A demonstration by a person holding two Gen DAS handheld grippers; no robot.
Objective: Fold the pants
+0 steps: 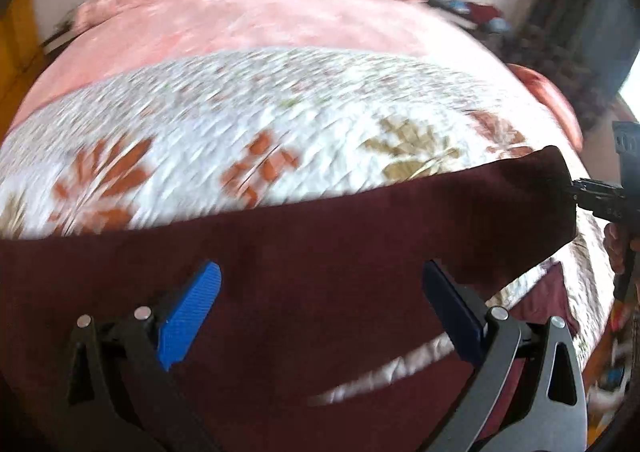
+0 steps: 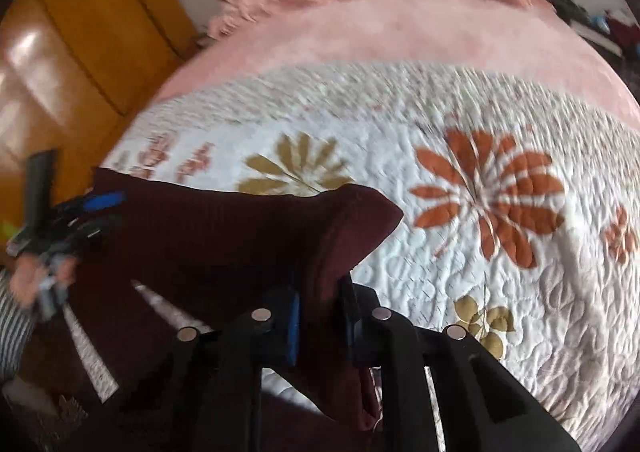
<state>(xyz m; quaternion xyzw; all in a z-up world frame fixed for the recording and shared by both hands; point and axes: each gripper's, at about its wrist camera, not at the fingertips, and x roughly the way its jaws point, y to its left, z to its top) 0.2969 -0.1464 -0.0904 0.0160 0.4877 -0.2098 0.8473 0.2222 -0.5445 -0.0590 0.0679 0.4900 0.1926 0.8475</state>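
- The pants — dark maroon — lie across the near edge of the quilt, running from about 9 o'clock to 3 o'clock in the left wrist view.
- The right gripper is clamped on a bunched corner of the pants; in its own view that corner rises toward 12 o'clock from narrow jaws.
- The left gripper hangs over the cloth with its blue pads spread wide and nothing between them; whether they touch the fabric I cannot tell.
- To do this well, I judge the left should take the matching corner before any lift, so both ends rise level and the fold lands square, not twisted.
- Keep the cloth taut between the two grips — slack will wrinkle.
- Count: one pair of pants, two grippers, one quilt, one pink blanket at 12 o'clock.
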